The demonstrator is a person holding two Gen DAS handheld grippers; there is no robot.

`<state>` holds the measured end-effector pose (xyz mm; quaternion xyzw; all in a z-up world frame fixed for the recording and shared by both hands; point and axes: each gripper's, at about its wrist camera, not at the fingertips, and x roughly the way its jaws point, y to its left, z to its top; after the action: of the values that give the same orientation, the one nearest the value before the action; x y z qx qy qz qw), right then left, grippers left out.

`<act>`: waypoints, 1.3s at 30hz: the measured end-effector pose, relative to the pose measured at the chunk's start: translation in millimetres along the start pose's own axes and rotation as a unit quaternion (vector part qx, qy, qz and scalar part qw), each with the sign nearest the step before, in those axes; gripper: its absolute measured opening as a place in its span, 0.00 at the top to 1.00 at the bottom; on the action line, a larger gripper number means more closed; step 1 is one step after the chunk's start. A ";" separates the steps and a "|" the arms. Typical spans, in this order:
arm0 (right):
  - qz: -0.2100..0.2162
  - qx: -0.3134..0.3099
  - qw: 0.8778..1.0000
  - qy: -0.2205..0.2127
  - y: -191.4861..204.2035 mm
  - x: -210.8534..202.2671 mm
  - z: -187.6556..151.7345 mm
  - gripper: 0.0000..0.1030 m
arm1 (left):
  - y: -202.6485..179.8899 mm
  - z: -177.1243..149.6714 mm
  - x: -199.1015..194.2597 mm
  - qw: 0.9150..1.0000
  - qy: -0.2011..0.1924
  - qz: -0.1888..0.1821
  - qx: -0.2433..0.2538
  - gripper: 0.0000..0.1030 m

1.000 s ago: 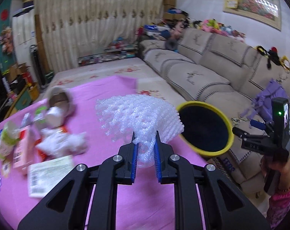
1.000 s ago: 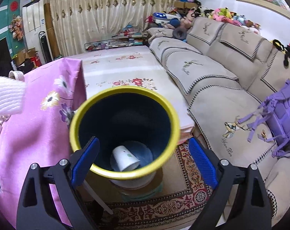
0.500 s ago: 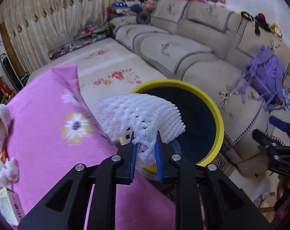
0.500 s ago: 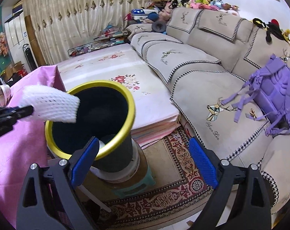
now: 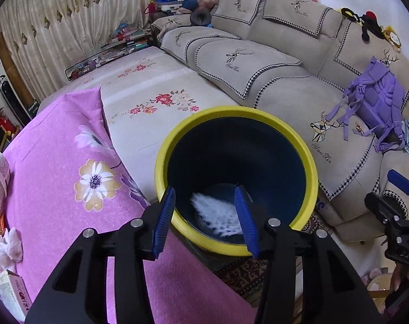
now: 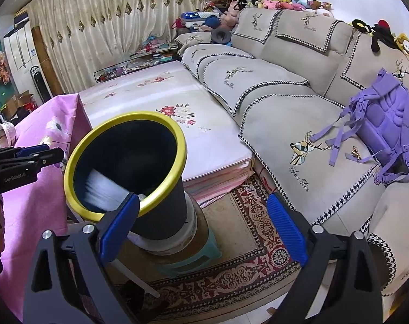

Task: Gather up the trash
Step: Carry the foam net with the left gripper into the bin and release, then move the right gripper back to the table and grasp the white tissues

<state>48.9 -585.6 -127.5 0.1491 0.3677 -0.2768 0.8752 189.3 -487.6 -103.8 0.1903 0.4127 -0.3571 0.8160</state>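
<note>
My left tool [image 5: 205,217], fingers spread and holding nothing, hangs over the dark round bin with a yellow rim [image 5: 307,162]; the white foam-net sleeve [image 5: 218,214] lies blurred inside, below it. My right tool [image 6: 201,229] is spread beside the bin.

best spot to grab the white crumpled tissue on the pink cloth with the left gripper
Pinch the crumpled tissue across its raised middle, coming straight down. It lies loose on the pink cloth with soft, bunched folds. The left gripper is open and empty.
</note>
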 end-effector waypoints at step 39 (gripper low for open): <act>0.299 -0.247 0.920 0.062 417.2 -7.1 13.5 0.39 | 235.1 -261.9 -287.0 0.951 -0.140 0.174 -0.214 0.28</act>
<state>300.3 -254.5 -89.2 0.0476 0.4161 0.1071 0.9018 106.4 -48.8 -21.4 0.0286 0.3214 -0.1359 0.9367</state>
